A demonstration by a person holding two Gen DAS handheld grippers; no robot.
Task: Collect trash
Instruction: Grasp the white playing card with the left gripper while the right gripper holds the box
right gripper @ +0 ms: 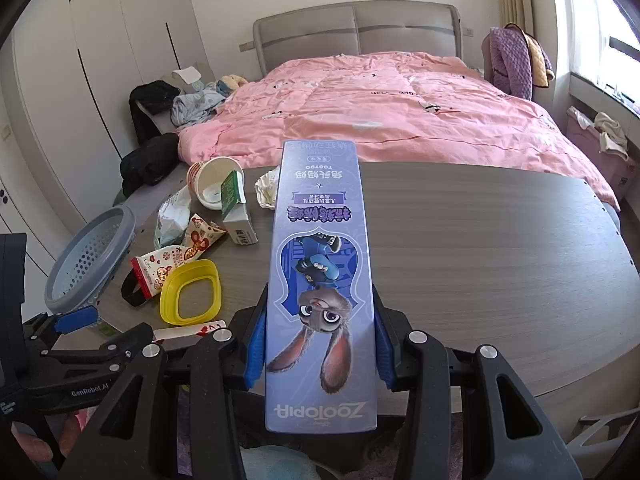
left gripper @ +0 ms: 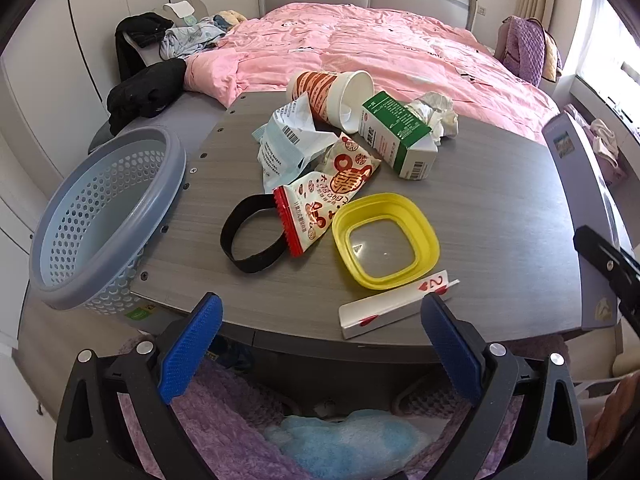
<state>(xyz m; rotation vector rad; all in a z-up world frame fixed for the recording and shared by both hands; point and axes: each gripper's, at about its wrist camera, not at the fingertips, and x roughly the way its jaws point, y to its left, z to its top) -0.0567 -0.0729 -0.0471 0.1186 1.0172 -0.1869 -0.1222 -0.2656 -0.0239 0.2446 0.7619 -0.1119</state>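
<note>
"zootopia" box clamped in right tool; left tool agape, perhaps over the "2" card

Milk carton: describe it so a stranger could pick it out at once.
On the grey table at the foot of the pink bed, look at the far end of the trash pile. The milk carton lies on its side beside the tipped paper cup; it is the only green and white box there.

A purple toothpaste box is sitting clamped lengthwise — wrappers, cup, carton are lying clustered mid-counter.
</note>
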